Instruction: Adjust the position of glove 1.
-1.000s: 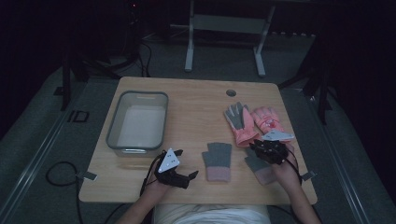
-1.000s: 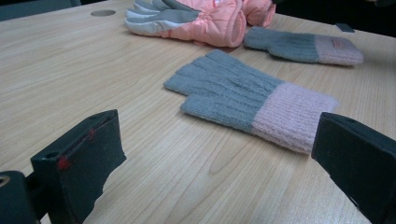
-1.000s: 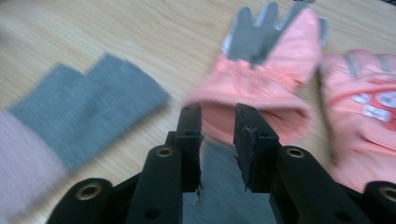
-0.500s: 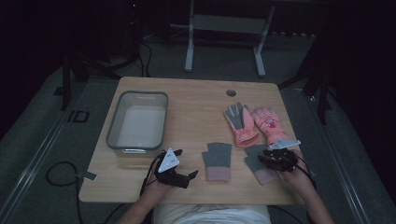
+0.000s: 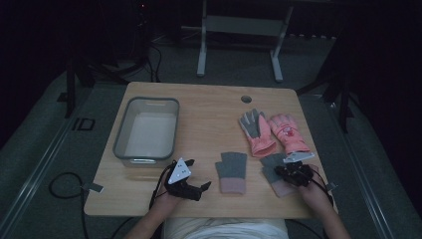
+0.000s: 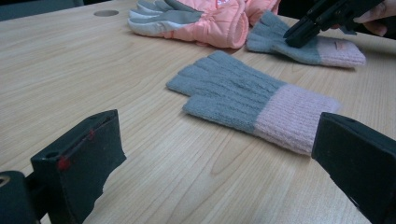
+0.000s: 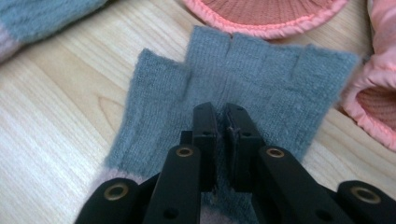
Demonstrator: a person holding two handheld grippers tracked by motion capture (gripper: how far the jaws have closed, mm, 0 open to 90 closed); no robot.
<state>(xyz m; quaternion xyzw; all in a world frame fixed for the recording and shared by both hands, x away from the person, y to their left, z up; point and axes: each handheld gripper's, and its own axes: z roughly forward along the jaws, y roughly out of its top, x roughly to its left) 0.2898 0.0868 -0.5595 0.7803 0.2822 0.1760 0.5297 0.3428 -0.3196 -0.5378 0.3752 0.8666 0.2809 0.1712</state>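
Two grey fingerless knit gloves with pink cuffs lie near the table's front edge. My right gripper is down on the right one. In the right gripper view its jaws have just been closing and stand almost together, with a fold of that grey glove pinched between them. The other grey glove lies flat, with nothing on it. Left of it my left gripper rests open. In the left gripper view this glove lies beyond the gap between the wide-apart jaws.
Two pink padded gloves lie side by side just behind the right grey glove. A clear empty tub stands on the left of the wooden table. A round cable hole is near the far edge.
My right hand has come down and toward the near edge onto the right grey glove, and its jaws have closed. The left gripper has not moved.
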